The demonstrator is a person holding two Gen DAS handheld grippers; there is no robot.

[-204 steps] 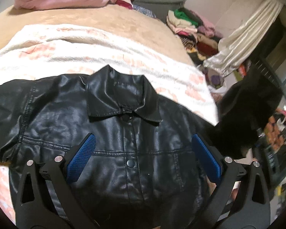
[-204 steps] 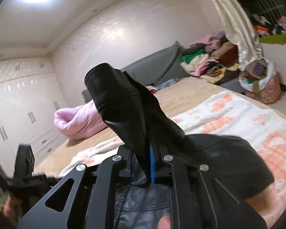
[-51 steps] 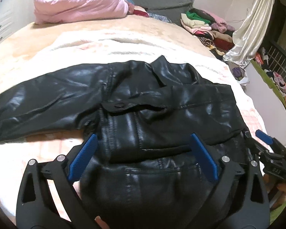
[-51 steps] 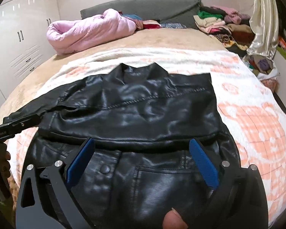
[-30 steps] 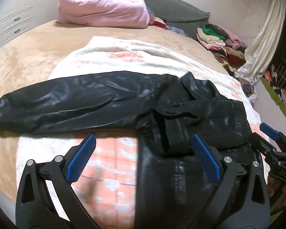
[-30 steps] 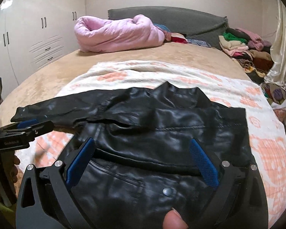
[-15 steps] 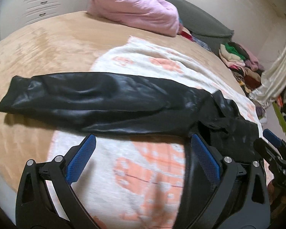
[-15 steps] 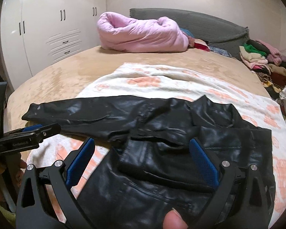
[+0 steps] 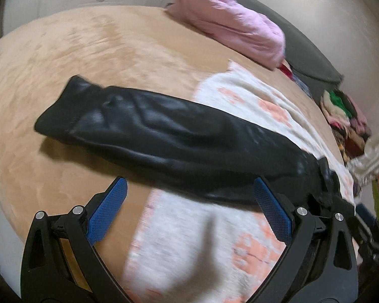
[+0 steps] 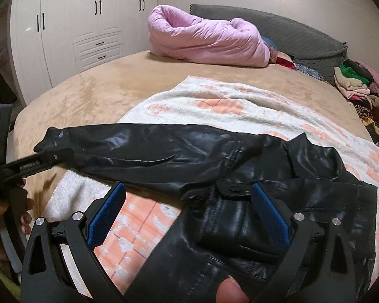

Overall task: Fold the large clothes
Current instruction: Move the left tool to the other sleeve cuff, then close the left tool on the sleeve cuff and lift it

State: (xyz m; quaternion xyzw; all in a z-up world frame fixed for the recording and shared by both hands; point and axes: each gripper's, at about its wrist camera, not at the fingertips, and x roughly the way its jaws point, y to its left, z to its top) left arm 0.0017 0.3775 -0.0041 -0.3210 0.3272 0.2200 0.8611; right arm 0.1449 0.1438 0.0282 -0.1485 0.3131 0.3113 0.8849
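A black leather jacket lies front-up on a white-and-orange blanket on the bed. One sleeve is folded across its chest. The other sleeve stretches out flat to the left, and its cuff rests on the beige bedspread. My left gripper hovers open just in front of that sleeve with nothing between its blue pads. In the right wrist view the left gripper sits by the cuff. My right gripper is open above the jacket's collar and chest, holding nothing.
A rolled pink duvet and grey headboard cushion lie at the bed's far end. A heap of clothes sits at the right. White wardrobes stand left. The beige bedspread reaches the left bed edge.
My right gripper has let go of the sleeve it held up, which now lies across the chest. My left gripper has swung left along the outstretched sleeve toward its cuff. The right view has panned left too.
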